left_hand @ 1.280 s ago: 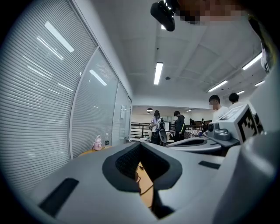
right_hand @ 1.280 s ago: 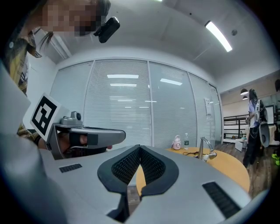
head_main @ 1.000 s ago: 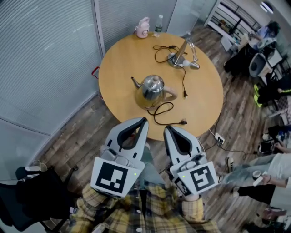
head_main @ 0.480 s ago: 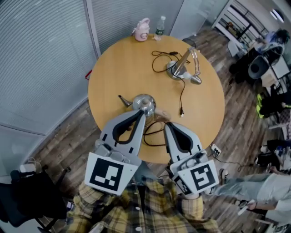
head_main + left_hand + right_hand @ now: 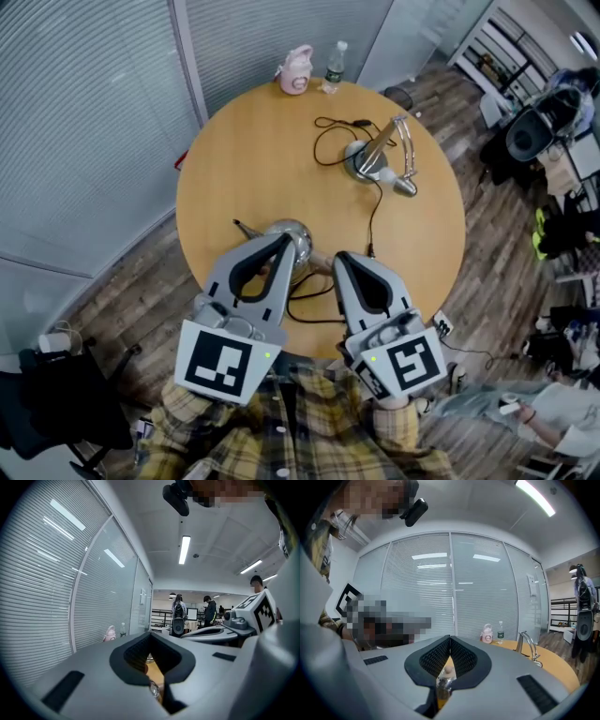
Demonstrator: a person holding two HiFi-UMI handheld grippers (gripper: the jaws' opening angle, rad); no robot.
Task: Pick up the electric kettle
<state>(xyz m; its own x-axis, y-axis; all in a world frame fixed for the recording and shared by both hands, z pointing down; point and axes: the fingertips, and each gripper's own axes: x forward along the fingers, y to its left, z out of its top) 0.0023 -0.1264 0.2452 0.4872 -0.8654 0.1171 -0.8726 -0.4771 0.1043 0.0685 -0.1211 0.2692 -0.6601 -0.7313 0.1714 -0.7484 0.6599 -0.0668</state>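
Note:
A shiny steel electric kettle (image 5: pixel 301 244) stands on the near part of the round wooden table (image 5: pixel 253 141), its thin spout (image 5: pixel 246 228) pointing left. My left gripper (image 5: pixel 284 240) is shut and empty, and its tip overlaps the kettle's left side in the head view. My right gripper (image 5: pixel 340 256) is also shut and empty, just right of the kettle's handle. A sliver of the kettle (image 5: pixel 153 691) shows through the left gripper (image 5: pixel 151 634) loop. The kettle (image 5: pixel 443 680) shows the same way beyond the right gripper (image 5: pixel 450 638).
A black cord (image 5: pixel 323 302) loops on the table in front of the kettle. A metal desk lamp (image 5: pixel 367 157) with its own cable stands at the right. A pink bottle (image 5: pixel 298 70) and a water bottle (image 5: pixel 335 58) stand at the far edge. Glass walls with blinds lie left and behind.
Both grippers have moved forward over the table's near edge toward the kettle. The left one now overlaps it. Both stayed shut.

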